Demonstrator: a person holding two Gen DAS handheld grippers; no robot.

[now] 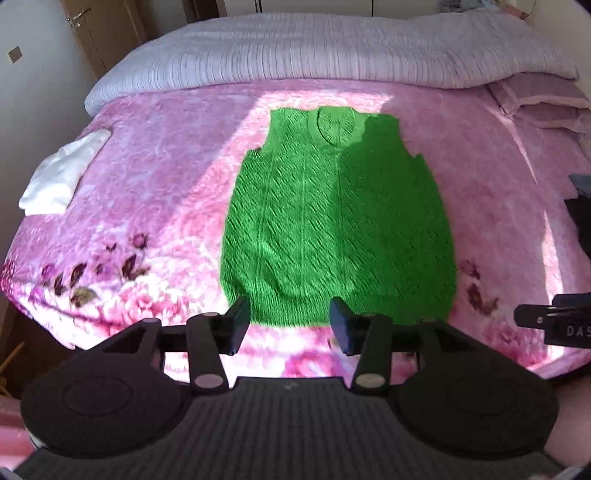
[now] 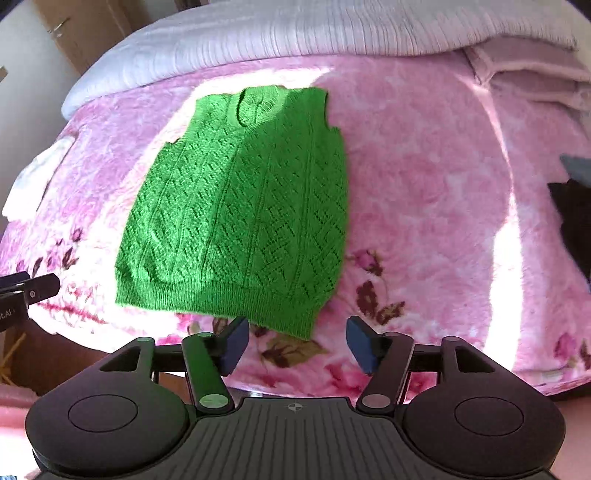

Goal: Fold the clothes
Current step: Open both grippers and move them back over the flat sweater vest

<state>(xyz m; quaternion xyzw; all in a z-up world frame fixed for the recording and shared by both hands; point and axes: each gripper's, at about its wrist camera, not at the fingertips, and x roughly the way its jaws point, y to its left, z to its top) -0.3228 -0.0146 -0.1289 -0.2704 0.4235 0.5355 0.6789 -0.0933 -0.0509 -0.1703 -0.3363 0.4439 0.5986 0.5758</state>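
Observation:
A green knitted sleeveless vest (image 1: 332,218) lies flat on the pink floral bed cover (image 1: 155,192), neck away from me and hem toward me. It also shows in the right wrist view (image 2: 243,206). My left gripper (image 1: 290,325) is open and empty, just above the vest's hem near its left part. My right gripper (image 2: 297,343) is open and empty, just in front of the hem's right corner. The right gripper's body shows at the right edge of the left wrist view (image 1: 554,321).
A white folded cloth (image 1: 62,173) lies at the bed's left side. A rolled grey-white quilt (image 1: 332,51) lies across the far end. Folded pink bedding (image 1: 543,103) sits at the far right. Dark clothes (image 2: 576,221) lie at the right edge. A wooden door (image 1: 99,33) stands far left.

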